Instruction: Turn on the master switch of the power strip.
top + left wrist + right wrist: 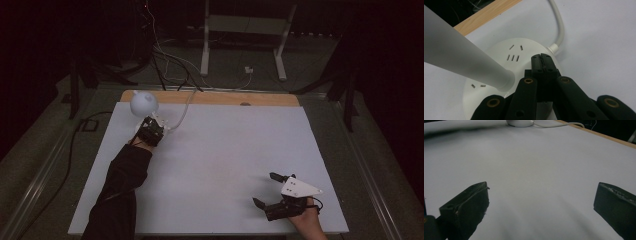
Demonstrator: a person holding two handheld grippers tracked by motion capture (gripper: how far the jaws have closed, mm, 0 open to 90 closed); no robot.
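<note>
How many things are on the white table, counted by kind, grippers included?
Lamps: 1, a white desk lamp at the far left corner, its round base under the left gripper.
Cords: 1, the lamp's white cord.
Grippers: 2, the left gripper shut, the right gripper open.
Total: 4

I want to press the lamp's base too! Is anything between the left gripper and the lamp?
Nothing visible is in the way. The left gripper, jaws shut, is already right over the lamp's round white base, beside its stem. Whether the tips touch the base I cannot tell.
</note>
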